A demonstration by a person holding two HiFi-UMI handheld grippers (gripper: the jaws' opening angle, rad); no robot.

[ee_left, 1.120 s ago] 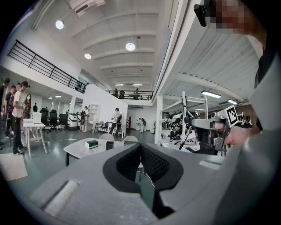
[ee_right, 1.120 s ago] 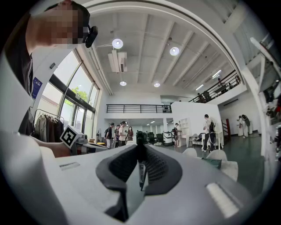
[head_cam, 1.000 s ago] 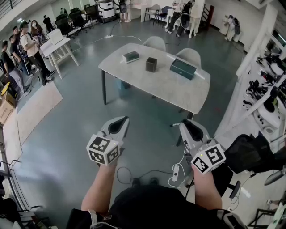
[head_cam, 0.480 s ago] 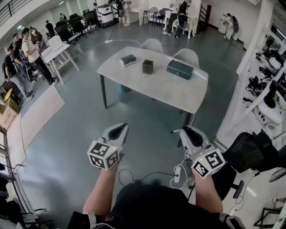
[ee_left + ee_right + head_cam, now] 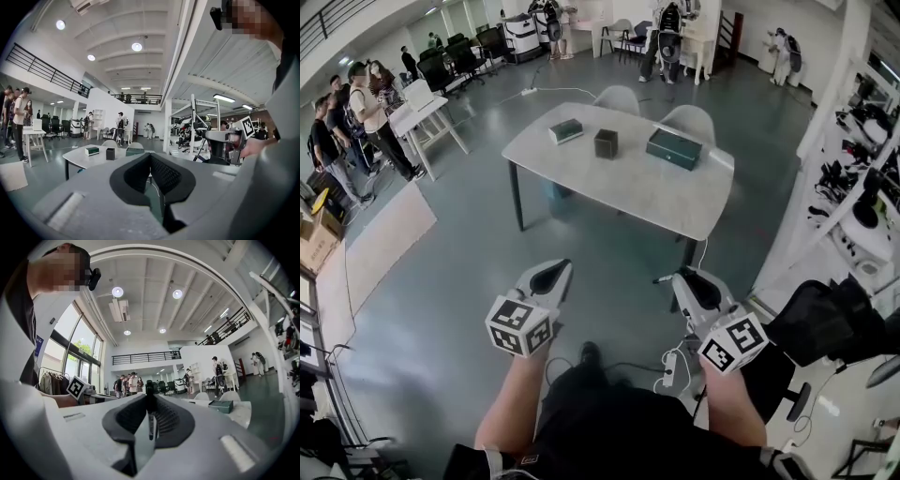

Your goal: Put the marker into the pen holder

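The pen holder (image 5: 605, 143), a small dark open cube, stands on the pale table (image 5: 628, 187) far ahead of both grippers; it also shows in the left gripper view as the pen holder (image 5: 110, 153). My right gripper (image 5: 680, 277) is shut on a dark marker (image 5: 150, 420), held upright between its pads, with its end sticking out at the jaws' left in the head view. My left gripper (image 5: 558, 267) is held at about the same height with its jaws together and nothing in them. Both hang over the floor, well short of the table.
A small green box (image 5: 565, 131) lies left of the holder and a larger green box (image 5: 674, 148) to its right. Two chairs (image 5: 619, 97) stand behind the table. People (image 5: 356, 112) stand at far left. A power strip (image 5: 669, 367) and cables lie on the floor near my feet.
The table has come slightly nearer and shifted left in the head view. A foot now shows below the grippers. Both grippers keep their pose and grip.
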